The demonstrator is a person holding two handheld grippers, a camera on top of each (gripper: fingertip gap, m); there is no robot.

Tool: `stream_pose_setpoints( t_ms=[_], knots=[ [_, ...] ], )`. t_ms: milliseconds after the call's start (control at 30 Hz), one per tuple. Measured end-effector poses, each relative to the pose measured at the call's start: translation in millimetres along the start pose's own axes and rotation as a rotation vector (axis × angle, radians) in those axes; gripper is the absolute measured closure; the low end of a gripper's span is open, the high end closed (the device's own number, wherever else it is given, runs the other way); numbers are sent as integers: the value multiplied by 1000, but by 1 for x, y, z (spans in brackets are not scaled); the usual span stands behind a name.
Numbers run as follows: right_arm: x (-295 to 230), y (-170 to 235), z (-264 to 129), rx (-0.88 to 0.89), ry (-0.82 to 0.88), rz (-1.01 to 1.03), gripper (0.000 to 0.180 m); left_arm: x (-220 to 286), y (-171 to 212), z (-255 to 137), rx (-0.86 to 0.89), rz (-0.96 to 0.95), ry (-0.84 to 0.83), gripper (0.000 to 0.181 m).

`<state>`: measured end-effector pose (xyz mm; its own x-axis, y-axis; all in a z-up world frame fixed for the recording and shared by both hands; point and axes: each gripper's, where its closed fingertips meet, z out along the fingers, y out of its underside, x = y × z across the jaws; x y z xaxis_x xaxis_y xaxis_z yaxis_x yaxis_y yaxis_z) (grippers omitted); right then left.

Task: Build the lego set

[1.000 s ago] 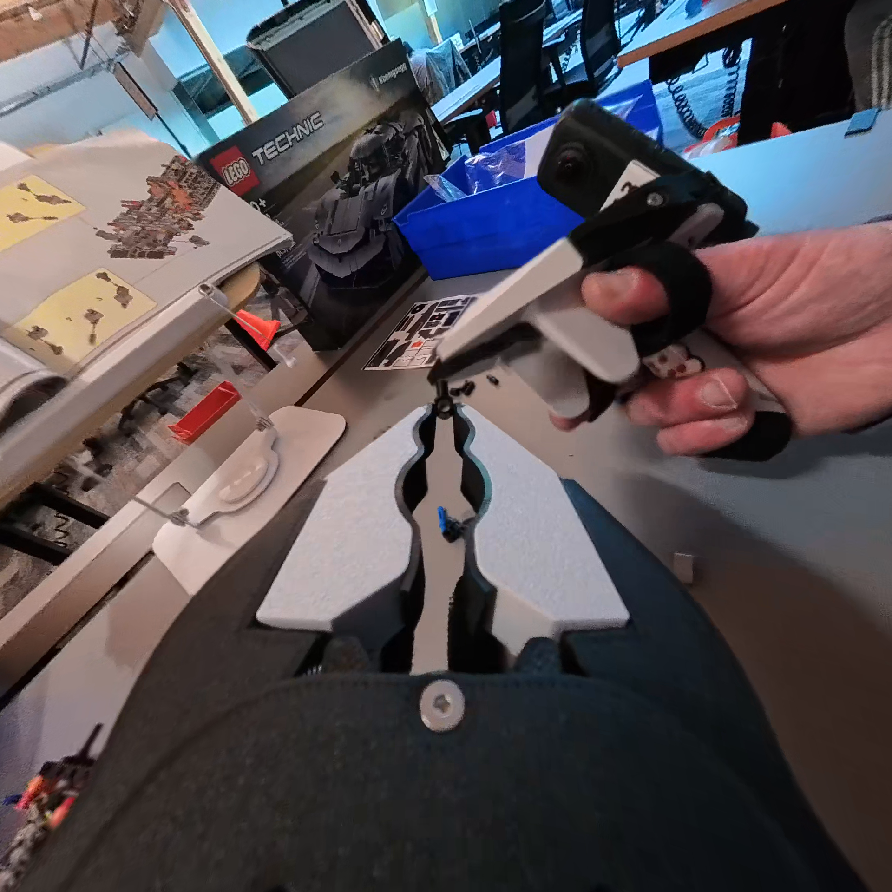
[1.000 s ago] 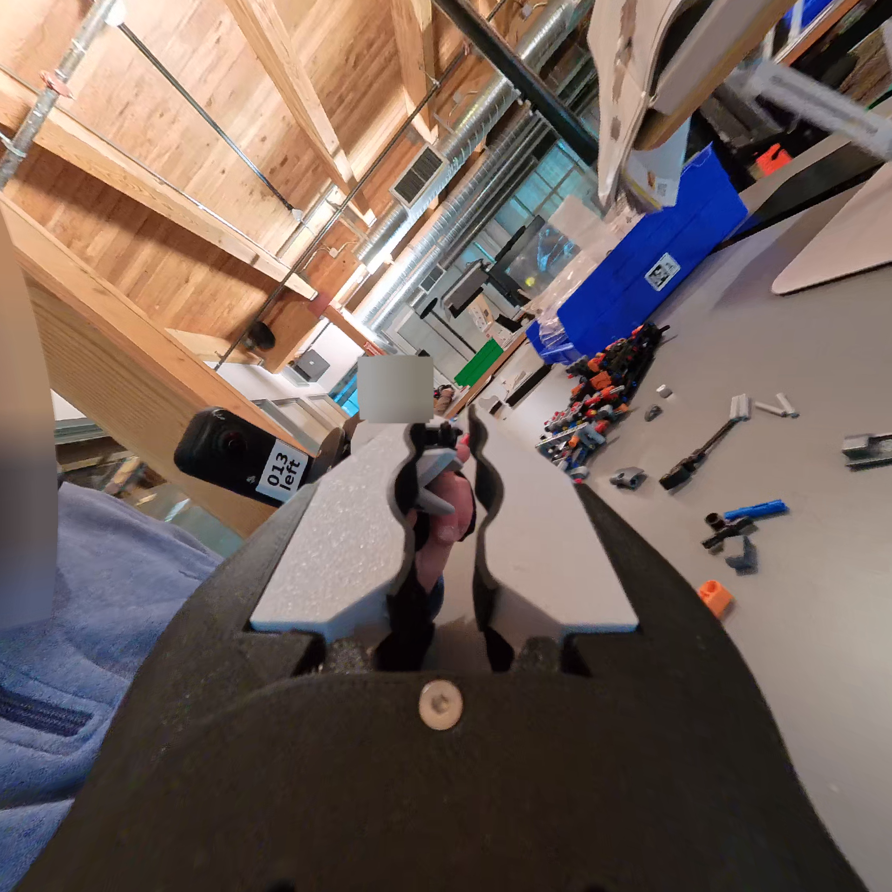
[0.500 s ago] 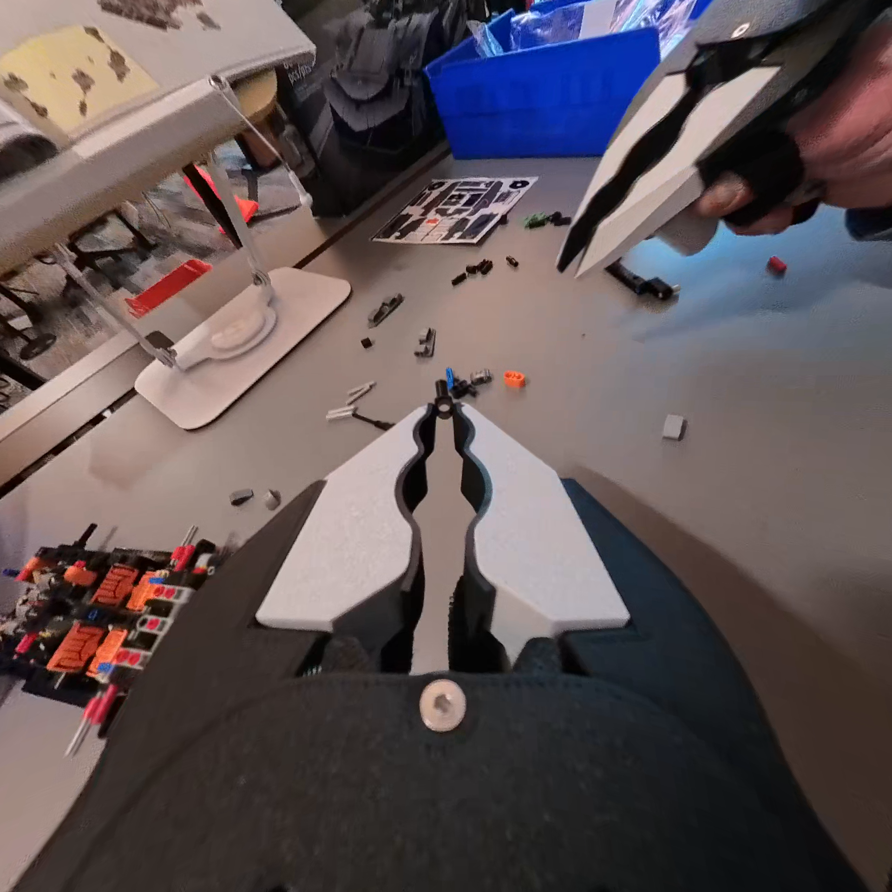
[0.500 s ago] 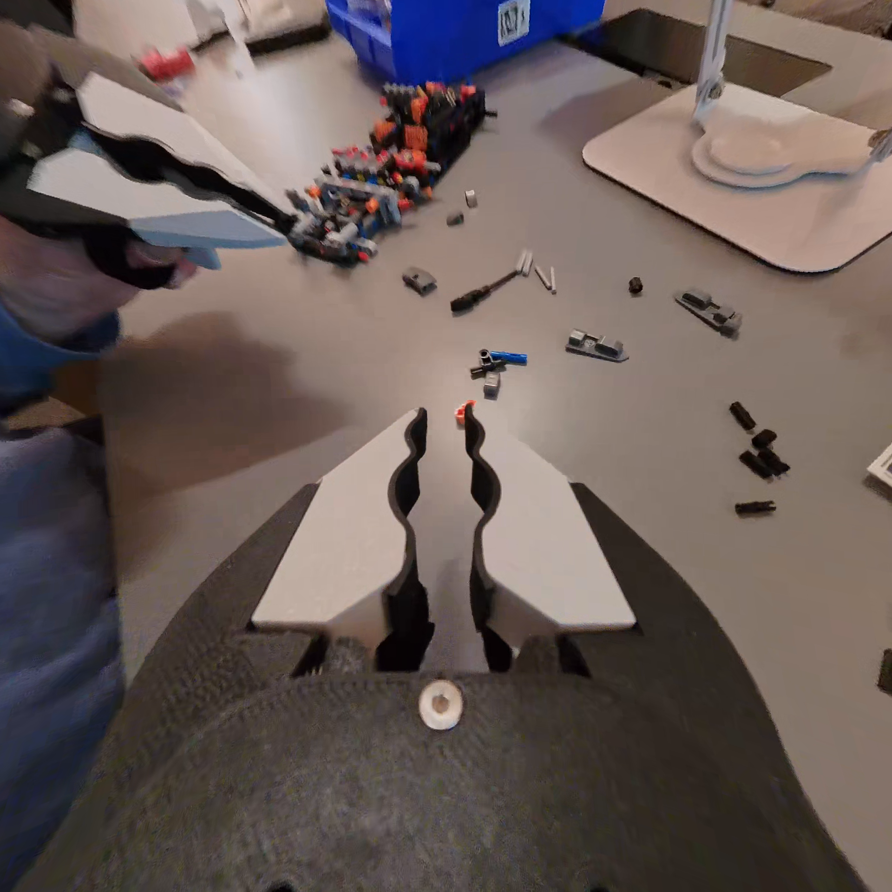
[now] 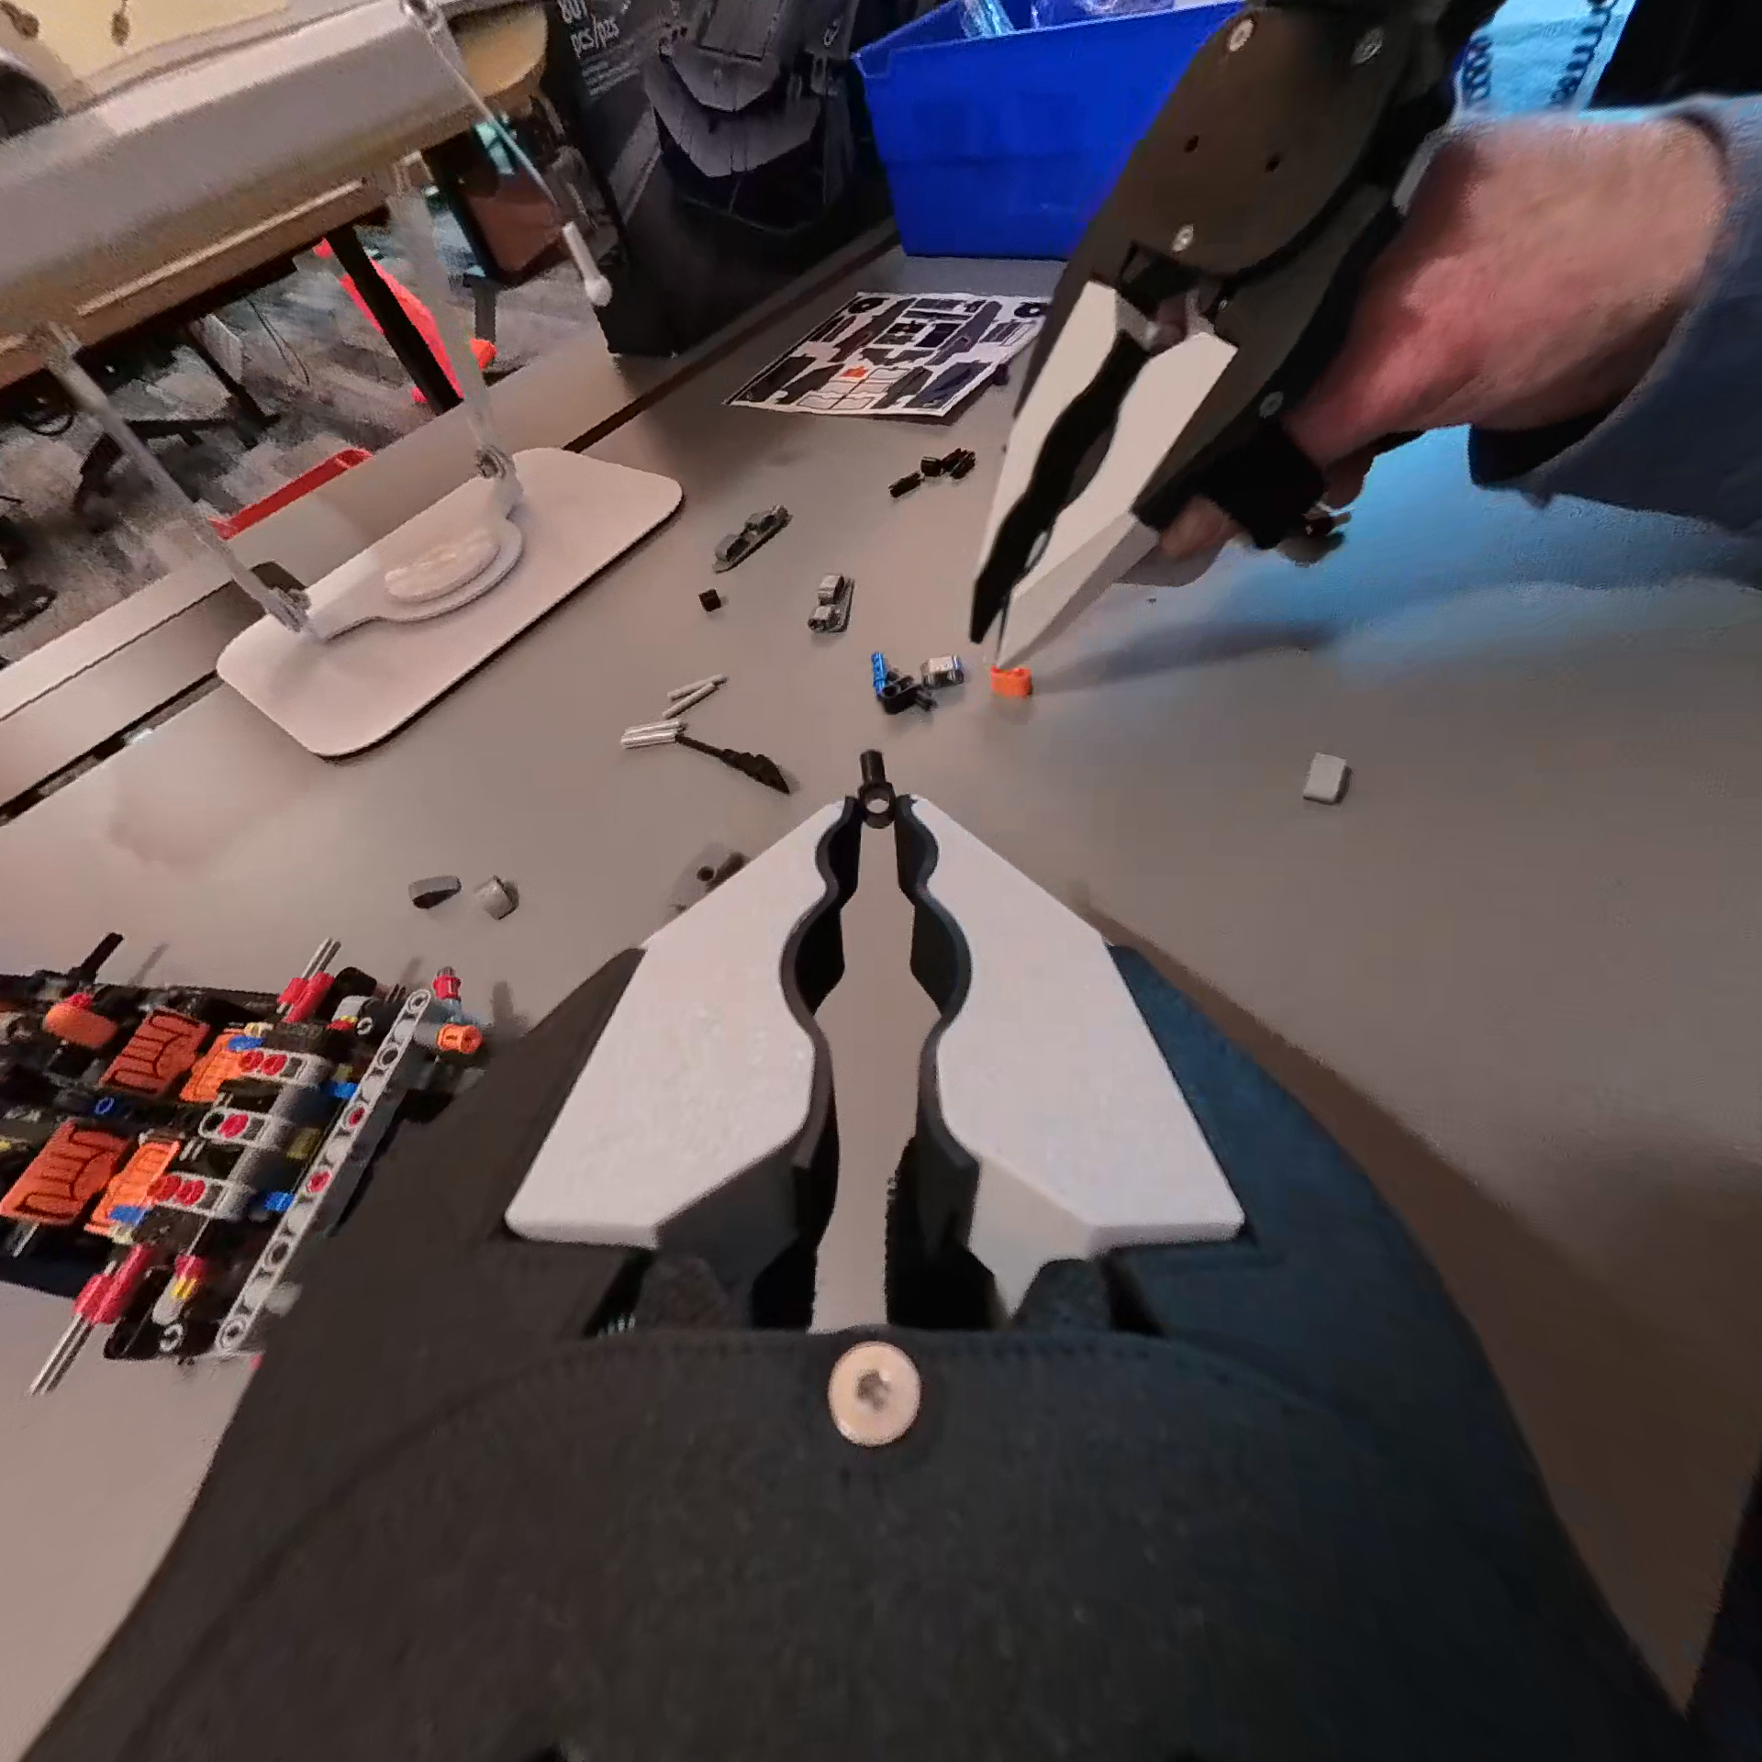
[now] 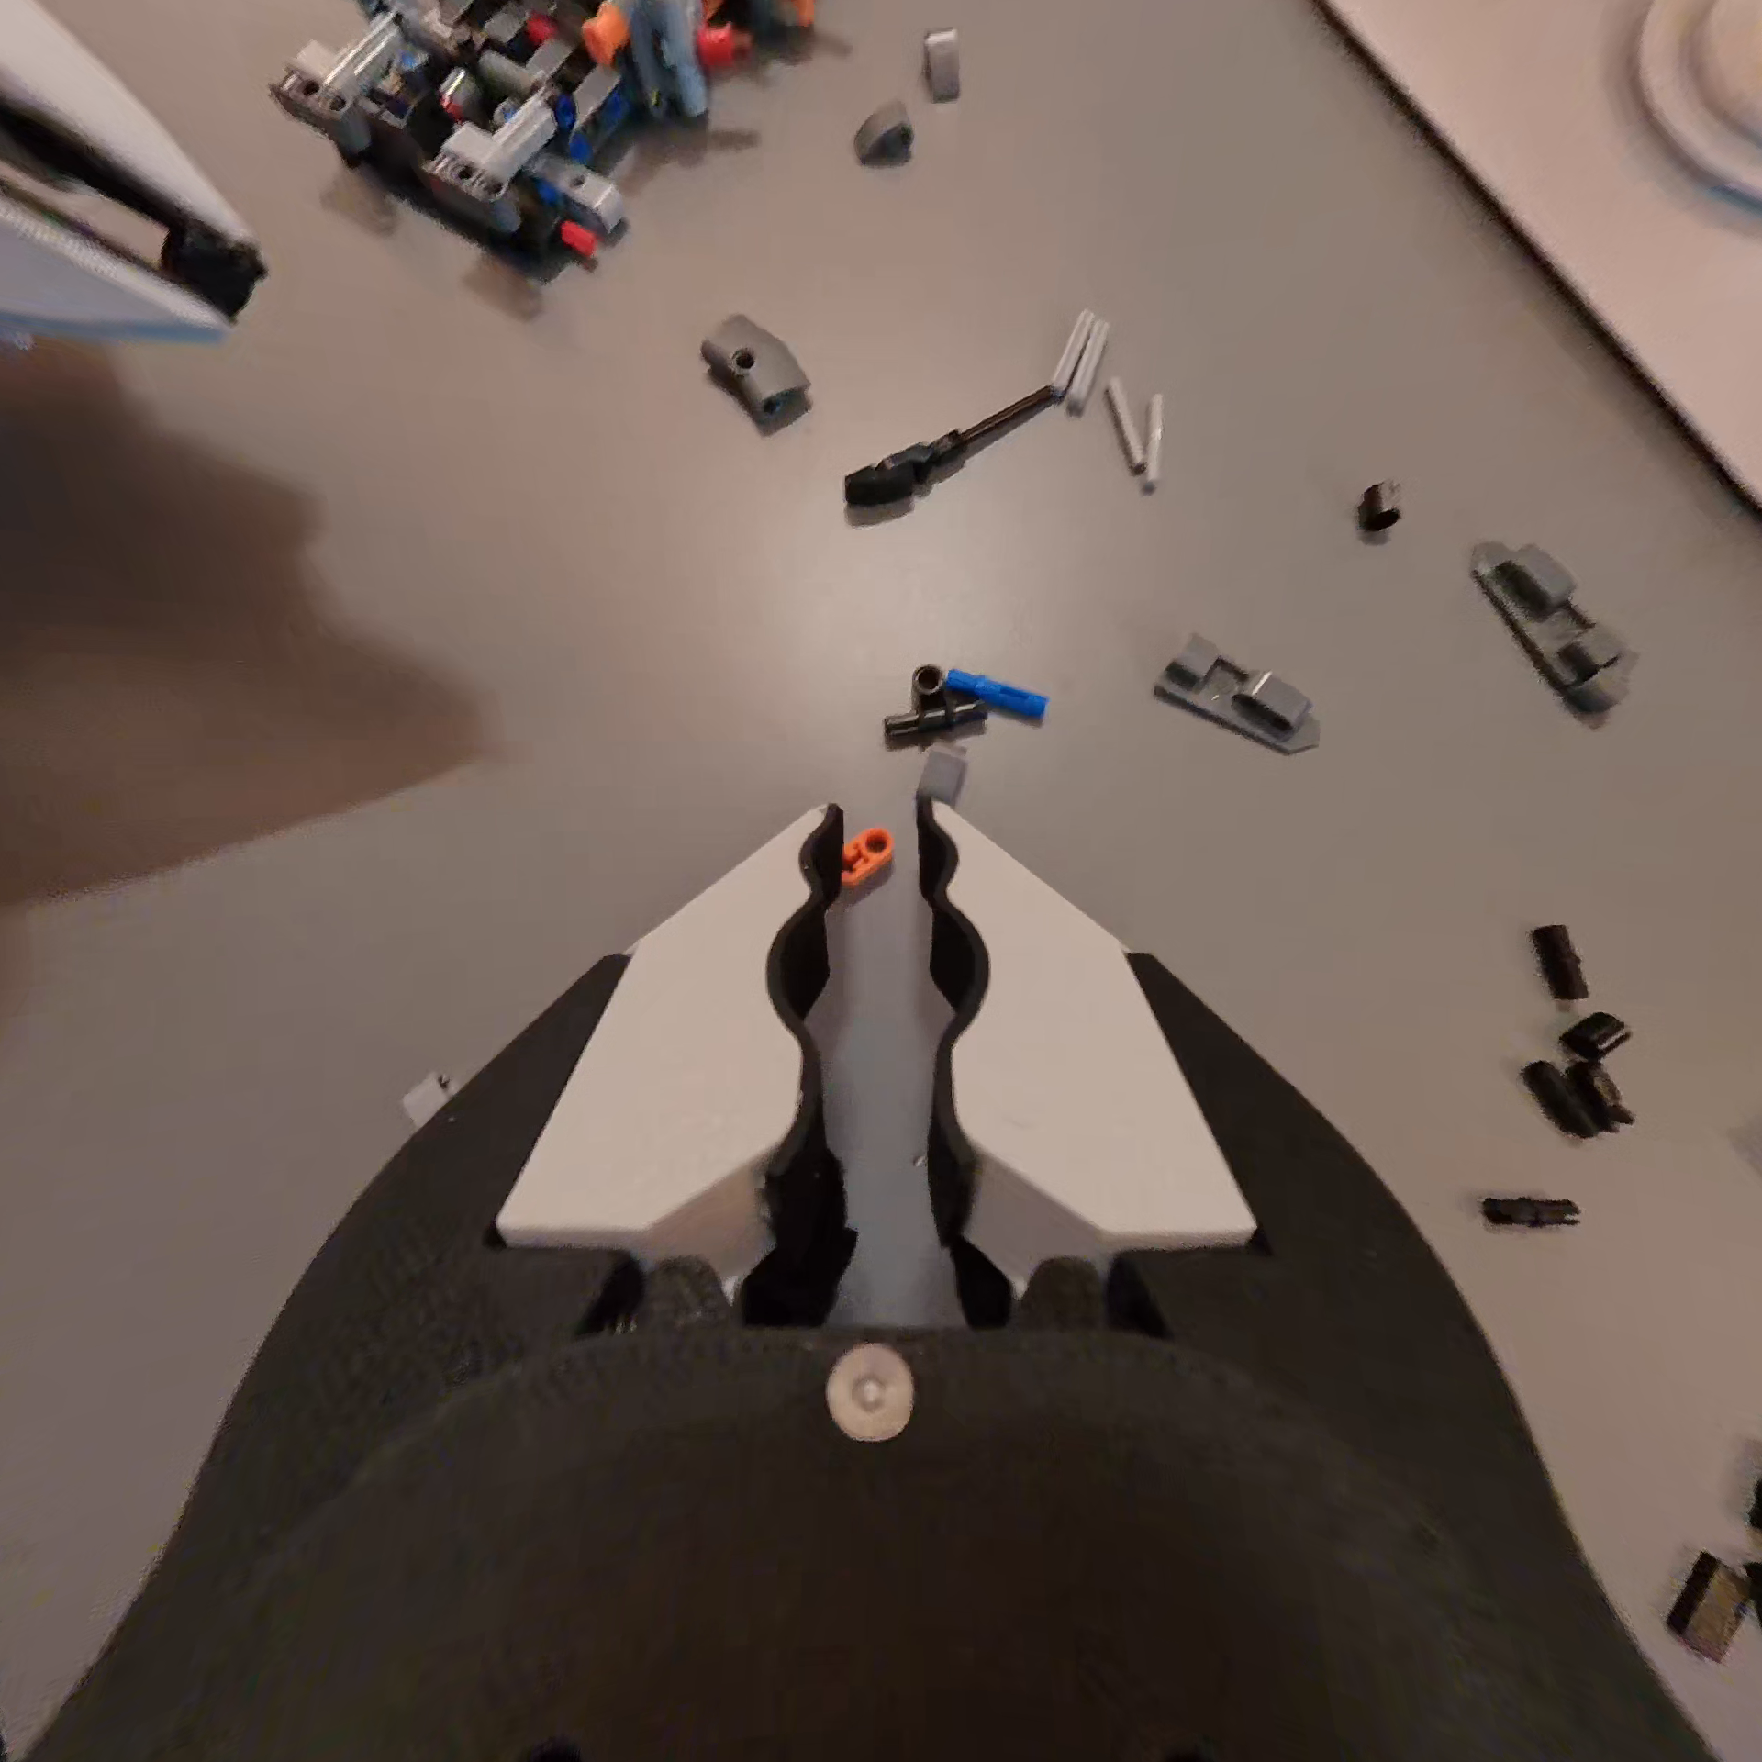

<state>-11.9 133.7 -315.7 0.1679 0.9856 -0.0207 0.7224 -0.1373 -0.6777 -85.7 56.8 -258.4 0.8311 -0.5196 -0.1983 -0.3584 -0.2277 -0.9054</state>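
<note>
The left gripper (image 5: 875, 809) is closed on a small black pin piece (image 5: 872, 780), which pokes out past its tips, above the grey table (image 5: 1430, 953). The right gripper (image 6: 872, 825) is open a little, and its tips come down around a small orange piece (image 6: 866, 855) that lies on the table. The orange piece sits close to the left-hand tip, and the other tip is not touching it. In the left wrist view the right gripper (image 5: 996, 629) points down, with a hand (image 5: 1516, 286) holding it, and the orange piece (image 5: 1011, 681) is right under its tips. Just past the orange piece lie a small grey piece (image 6: 942, 774), a black pin connector (image 6: 930, 710) and a blue pin (image 6: 996, 693), all close together. The half-built lego model (image 5: 181, 1125), black with orange, red and grey parts, sits on the table to the left of the left gripper. More loose parts are spread around: a black stick part (image 6: 944, 453) touching some thin grey rods (image 6: 1082, 362), a curved grey piece (image 6: 755, 367), two flat dark grey pieces (image 6: 1235, 694), and a few short black pins (image 6: 1573, 1068) to the right. Far back on the table are a sticker sheet (image 5: 896, 355), a blue bin (image 5: 992, 143) and a white stand base (image 5: 448, 591).
</note>
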Motion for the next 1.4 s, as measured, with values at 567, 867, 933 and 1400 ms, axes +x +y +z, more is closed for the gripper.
stream_pose_setpoints(
  t_ms=[567,867,933,1400],
  knots=[
    [-6,13,8,-10,29,36,162,-2,9,9,17,-48,26,176],
    [-19,15,6,-25,-2,2,169,2,5,14,24,-26,31,176],
    [-24,19,3,-36,-14,-1,168,2,5,15,24,-25,33,176],
    [23,62,-96,88,223,171,155,14,-6,30,50,-13,86,176]
  ],
)
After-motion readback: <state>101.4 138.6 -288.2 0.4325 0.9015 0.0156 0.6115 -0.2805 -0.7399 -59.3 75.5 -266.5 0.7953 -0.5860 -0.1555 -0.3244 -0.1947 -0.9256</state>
